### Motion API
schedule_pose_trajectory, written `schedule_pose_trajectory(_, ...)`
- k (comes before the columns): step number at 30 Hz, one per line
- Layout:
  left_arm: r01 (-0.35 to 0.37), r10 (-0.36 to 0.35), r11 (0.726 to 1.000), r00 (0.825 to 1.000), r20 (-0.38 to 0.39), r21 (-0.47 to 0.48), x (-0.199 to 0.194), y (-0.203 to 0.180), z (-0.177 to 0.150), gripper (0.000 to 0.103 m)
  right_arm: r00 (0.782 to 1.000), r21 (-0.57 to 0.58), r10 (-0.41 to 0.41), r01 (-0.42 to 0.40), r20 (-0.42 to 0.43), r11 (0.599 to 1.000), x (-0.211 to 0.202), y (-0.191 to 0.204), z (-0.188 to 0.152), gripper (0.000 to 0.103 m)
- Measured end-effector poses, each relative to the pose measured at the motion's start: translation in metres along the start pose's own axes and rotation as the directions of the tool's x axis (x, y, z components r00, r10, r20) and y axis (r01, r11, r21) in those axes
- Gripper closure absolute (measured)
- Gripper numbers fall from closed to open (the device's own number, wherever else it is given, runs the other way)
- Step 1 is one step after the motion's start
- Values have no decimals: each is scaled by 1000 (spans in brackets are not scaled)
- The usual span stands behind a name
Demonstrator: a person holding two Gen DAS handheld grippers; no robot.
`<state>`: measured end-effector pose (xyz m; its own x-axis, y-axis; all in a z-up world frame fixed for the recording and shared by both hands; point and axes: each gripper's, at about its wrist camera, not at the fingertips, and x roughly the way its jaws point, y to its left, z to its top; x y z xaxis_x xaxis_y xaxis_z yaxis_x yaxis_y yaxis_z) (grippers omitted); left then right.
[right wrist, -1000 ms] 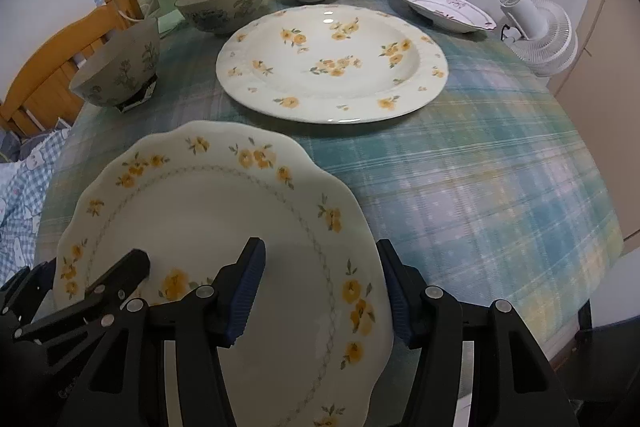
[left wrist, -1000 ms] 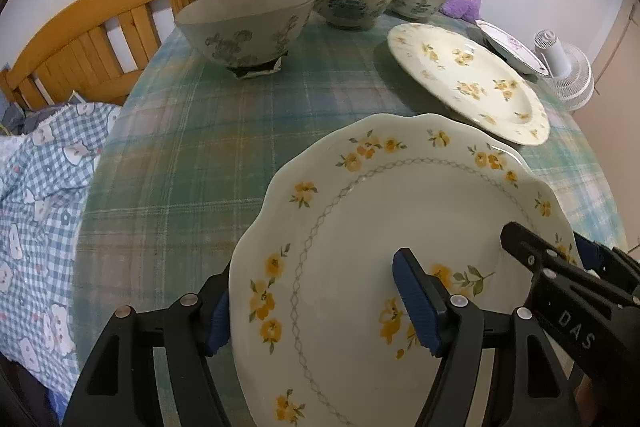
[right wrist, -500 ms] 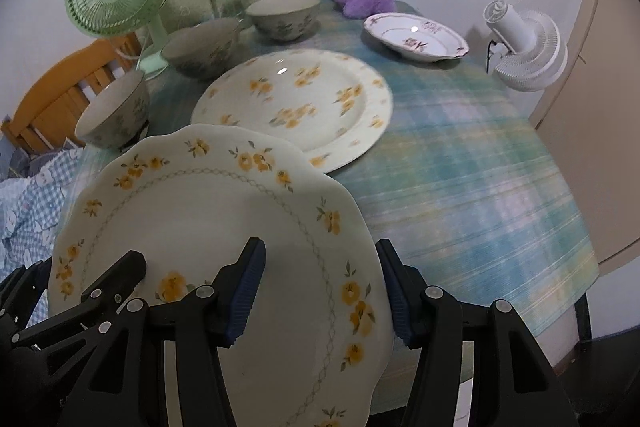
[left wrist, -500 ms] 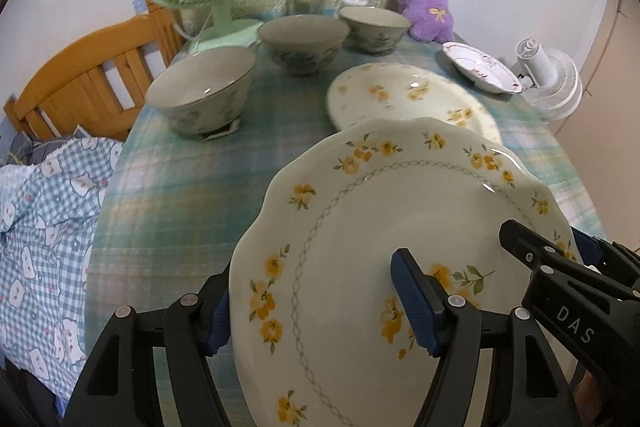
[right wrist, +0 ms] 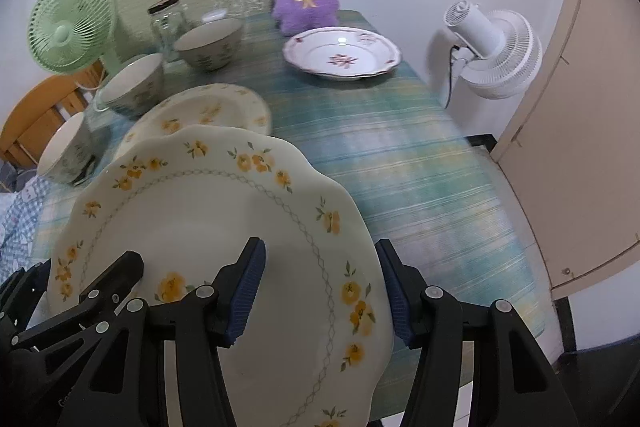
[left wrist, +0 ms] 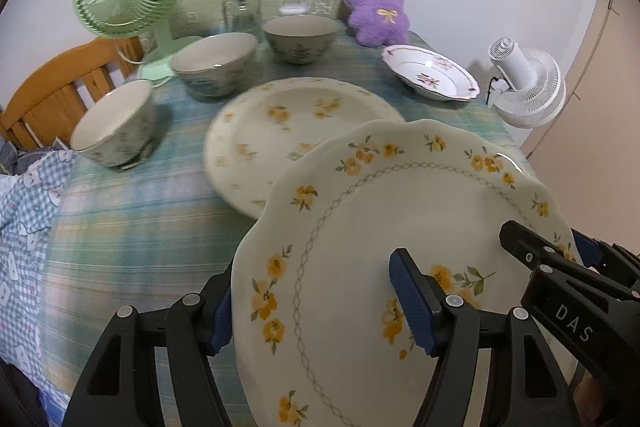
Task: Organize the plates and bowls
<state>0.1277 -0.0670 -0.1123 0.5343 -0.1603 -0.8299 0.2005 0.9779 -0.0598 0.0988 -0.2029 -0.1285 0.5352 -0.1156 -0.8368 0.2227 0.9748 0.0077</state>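
a scalloped plate (left wrist: 400, 227) is gripped at opposite edges by left tongs (left wrist: 324, 303), now closing, and right tongs (right wrist: 320, 291); it is best kept level over the counter (right wrist: 400, 155).

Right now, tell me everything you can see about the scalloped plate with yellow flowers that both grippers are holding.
The scalloped plate looks like glazed cream ceramic, with a wavy rim, yellow flower sprigs around the border and centre, and a thin grey chain-pattern ring. It is lifted off the table, tilted, partly overlapping the round flowered plate behind it. The left gripper straddles its left edge, jaws closing, and the right gripper straddles its right edge.
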Motion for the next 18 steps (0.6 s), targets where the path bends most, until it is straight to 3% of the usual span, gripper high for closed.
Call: schedule_pose_trajectory(18,8,-9,1000,999,-46,-6,68,-92,4,34,999,13,-23,24,-38,1000,56,-105,8,43)
